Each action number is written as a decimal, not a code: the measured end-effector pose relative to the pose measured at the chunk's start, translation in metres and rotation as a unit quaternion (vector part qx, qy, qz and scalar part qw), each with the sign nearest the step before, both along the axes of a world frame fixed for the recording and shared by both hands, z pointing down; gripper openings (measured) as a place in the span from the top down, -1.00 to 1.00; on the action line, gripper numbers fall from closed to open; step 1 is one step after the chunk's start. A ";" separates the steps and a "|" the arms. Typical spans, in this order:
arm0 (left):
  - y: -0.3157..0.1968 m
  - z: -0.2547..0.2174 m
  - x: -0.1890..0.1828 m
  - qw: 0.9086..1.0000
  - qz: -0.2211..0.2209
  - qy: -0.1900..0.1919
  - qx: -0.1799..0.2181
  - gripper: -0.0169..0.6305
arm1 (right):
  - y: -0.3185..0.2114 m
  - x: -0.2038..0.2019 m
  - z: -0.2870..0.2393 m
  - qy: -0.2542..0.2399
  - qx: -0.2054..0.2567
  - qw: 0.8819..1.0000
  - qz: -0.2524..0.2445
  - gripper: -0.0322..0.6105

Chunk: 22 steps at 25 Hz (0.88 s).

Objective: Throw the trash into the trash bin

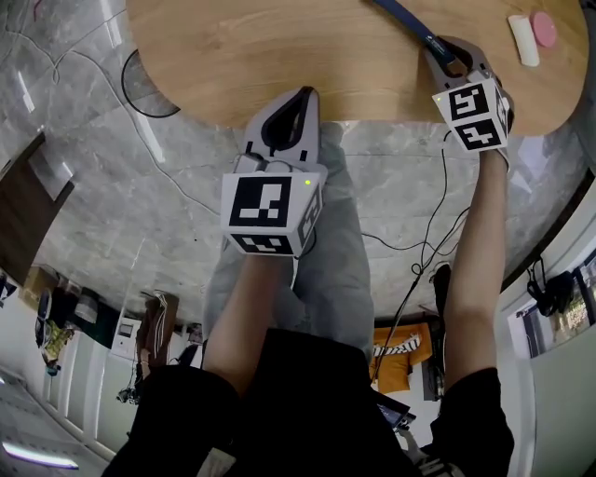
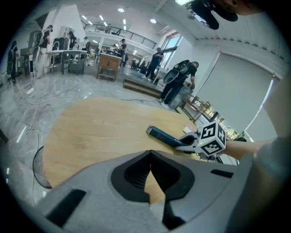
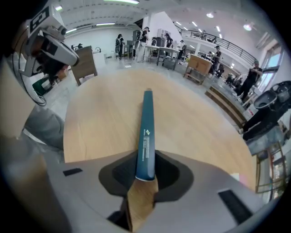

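A long, slim dark-blue box (image 1: 405, 20) lies on the round wooden table (image 1: 279, 56), slanting away to the far left. My right gripper (image 1: 445, 51) sits at the box's near end. In the right gripper view the box (image 3: 146, 132) runs straight out from between the jaws, which close against its sides (image 3: 145, 170). My left gripper (image 1: 296, 93) hovers over the table's near edge, apart from the box. Its jaw tips meet with nothing between them (image 2: 150, 152). The left gripper view shows the box (image 2: 164, 136) and the right gripper (image 2: 193, 141) further off to the right. No trash bin is in view.
A white stick (image 1: 522, 39) and a pink round item (image 1: 543, 28) lie at the table's far right. Cables (image 1: 424, 252) trail over the marble floor under the table edge. People, desks and equipment stand far off in the hall.
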<state>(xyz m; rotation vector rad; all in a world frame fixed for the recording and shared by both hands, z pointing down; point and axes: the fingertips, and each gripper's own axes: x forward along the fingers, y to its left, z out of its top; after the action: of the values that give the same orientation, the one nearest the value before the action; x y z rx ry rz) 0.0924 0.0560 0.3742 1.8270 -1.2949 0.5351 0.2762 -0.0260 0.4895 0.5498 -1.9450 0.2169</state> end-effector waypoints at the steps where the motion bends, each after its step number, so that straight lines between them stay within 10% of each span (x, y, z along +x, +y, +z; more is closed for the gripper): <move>1: 0.001 0.000 -0.002 1.000 -0.001 0.000 0.000 0.94 | 0.002 -0.002 -0.003 -0.012 -0.002 1.000 0.015 0.65; 12: 0.003 -0.003 -0.078 0.997 -0.072 -0.019 0.013 0.94 | 0.013 -0.092 -0.050 -0.182 -0.023 0.972 0.144 0.65; 22: 0.037 0.002 -0.225 0.972 -0.223 -0.073 0.012 0.94 | 0.032 -0.232 -0.060 -0.252 -0.096 0.959 0.087 0.65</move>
<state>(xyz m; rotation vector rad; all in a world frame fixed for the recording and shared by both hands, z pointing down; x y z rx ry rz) -0.1329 0.0935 0.3762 1.4673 -1.7551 0.4112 0.0442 0.0059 0.4295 0.5749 -2.3302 0.7087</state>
